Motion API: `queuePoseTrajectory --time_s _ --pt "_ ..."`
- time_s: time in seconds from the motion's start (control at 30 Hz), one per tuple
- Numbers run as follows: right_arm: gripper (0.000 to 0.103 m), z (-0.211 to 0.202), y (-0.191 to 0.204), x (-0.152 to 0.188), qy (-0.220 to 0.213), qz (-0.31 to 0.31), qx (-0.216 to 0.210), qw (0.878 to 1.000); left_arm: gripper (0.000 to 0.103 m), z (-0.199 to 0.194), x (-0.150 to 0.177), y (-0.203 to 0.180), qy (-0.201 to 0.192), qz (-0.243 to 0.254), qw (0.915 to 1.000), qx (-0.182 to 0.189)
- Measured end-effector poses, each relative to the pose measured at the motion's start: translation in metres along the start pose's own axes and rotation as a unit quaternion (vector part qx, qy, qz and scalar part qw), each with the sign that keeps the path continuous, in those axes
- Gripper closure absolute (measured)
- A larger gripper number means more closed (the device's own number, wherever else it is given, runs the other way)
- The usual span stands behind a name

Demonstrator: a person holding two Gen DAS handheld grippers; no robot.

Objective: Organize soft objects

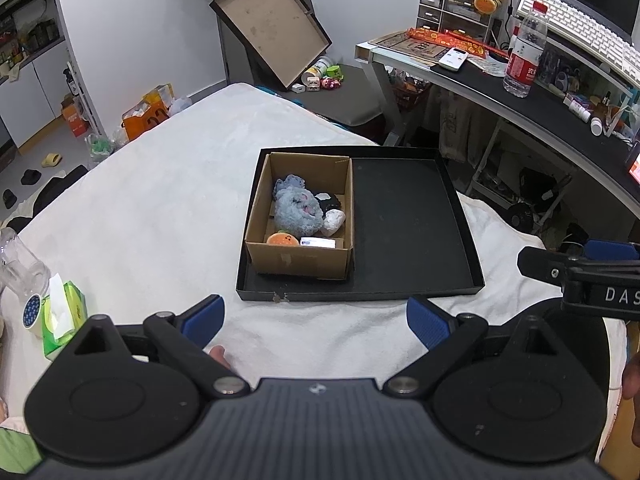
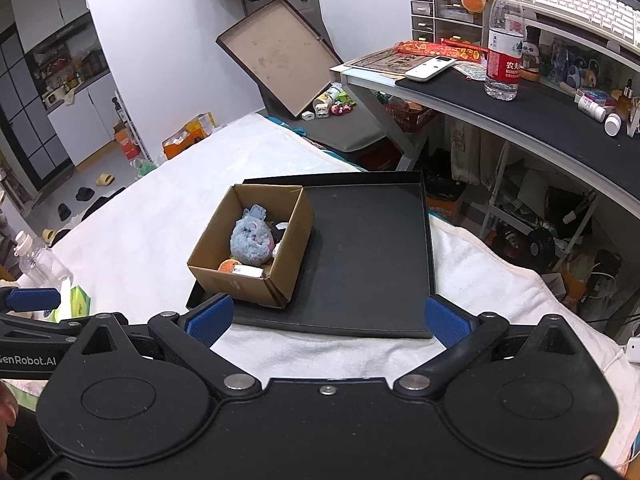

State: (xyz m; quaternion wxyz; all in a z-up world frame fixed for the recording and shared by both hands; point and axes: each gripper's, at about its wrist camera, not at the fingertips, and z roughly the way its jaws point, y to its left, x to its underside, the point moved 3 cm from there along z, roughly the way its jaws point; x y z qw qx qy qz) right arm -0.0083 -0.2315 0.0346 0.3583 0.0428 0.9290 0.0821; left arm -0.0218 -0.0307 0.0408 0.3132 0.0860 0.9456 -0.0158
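I held both claws wide open and empty; the blue plush (image 1: 296,210) in the cardboard box (image 1: 300,258) lay straight ahead of my left claw (image 1: 314,320), nearer than my right claw (image 2: 326,320).

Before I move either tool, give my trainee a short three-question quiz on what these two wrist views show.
1. True or false: the cardboard box sits inside the black tray.
2. Multiple choice: the blue plush toy lies A) on the white blanket, B) in the cardboard box, C) on the desk.
3. Fill in: both the left tool and the right tool are ____ and hold nothing.

Key: 1 true, at the tray's left side. 2 B, beside a small orange plush. 3 open.
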Motion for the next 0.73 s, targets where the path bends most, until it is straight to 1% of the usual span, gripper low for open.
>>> queuePoseTrajectory --time_s 0.2,0.53,0.73 --pt "0.0 -0.0005 -0.0001 0.0001 -0.001 0.0 0.002 1.0 0.006 0.0001 -0.0002 0.0015 0.002 -0.002 1.0 0.0" --pt "0.0 -0.0007 -0.0001 0.0005 -0.001 0.001 0.002 1.0 0.006 -0.0035 -0.0006 0.001 -0.008 0.001 1.0 0.0" --pt "0.0 0.0005 -0.0016 0.0011 0.0 0.006 0.003 1.0 0.006 -0.0011 0.001 0.001 -0.001 0.004 1.0 -0.002"
